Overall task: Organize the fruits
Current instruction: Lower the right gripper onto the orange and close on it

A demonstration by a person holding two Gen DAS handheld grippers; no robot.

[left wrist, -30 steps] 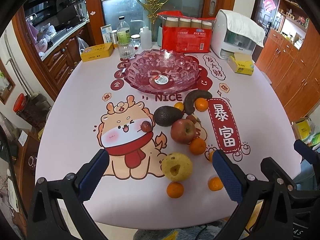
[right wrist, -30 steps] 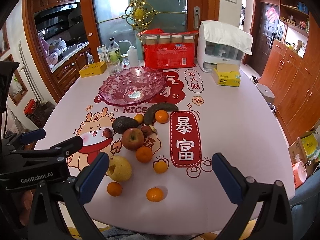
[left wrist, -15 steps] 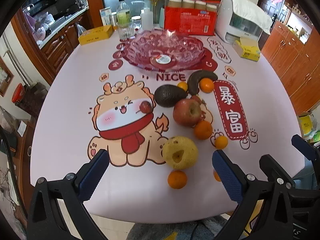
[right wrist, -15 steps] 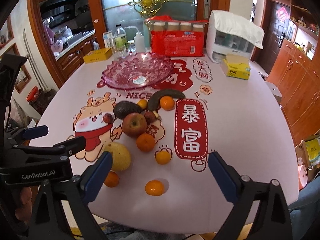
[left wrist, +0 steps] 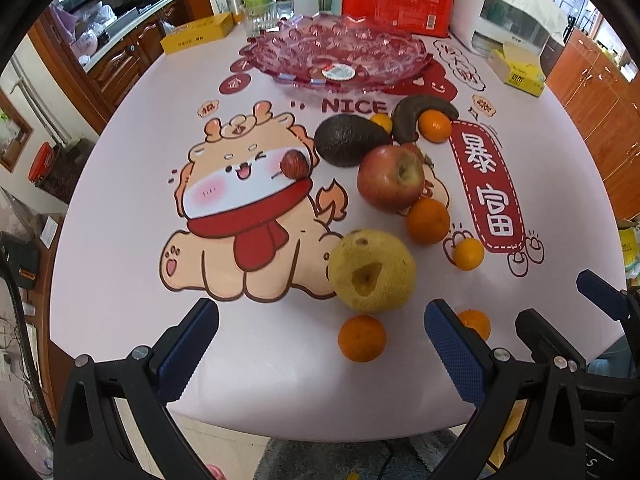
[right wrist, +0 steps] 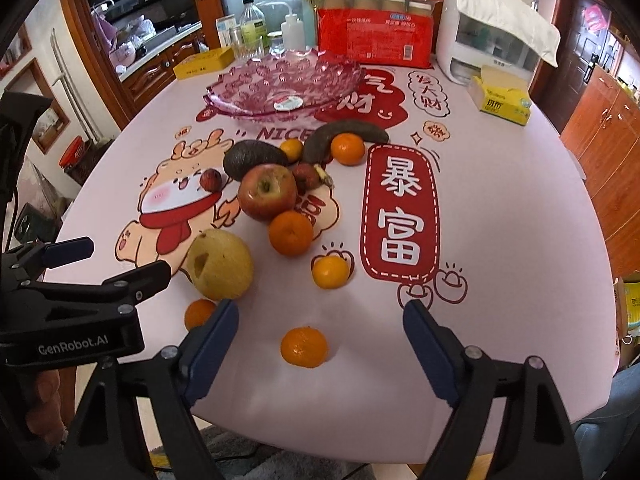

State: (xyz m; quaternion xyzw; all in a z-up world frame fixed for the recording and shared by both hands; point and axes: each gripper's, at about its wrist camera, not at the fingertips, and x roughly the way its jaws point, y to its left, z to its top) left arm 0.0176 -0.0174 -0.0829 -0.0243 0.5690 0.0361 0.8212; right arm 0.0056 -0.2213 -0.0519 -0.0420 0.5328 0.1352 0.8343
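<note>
fruit lies loose on the counter (right wrist: 500, 208), short of the empty pink glass dish (right wrist: 256, 80) that should receive it. right gripper (right wrist: 320, 334), jaws apart and just narrowing, brackets the nearest mandarin (right wrist: 304, 347) untouched; left gripper (left wrist: 320, 338) gapes, empty, near the pear (left wrist: 372, 270).

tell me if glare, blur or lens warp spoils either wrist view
Left wrist view: sharp, fisheye bows the table edge, black corners, mild sheen on the glass bowl. Right wrist view: equally sharp and warped, soft shadow beside the nearest tangerine.
</note>
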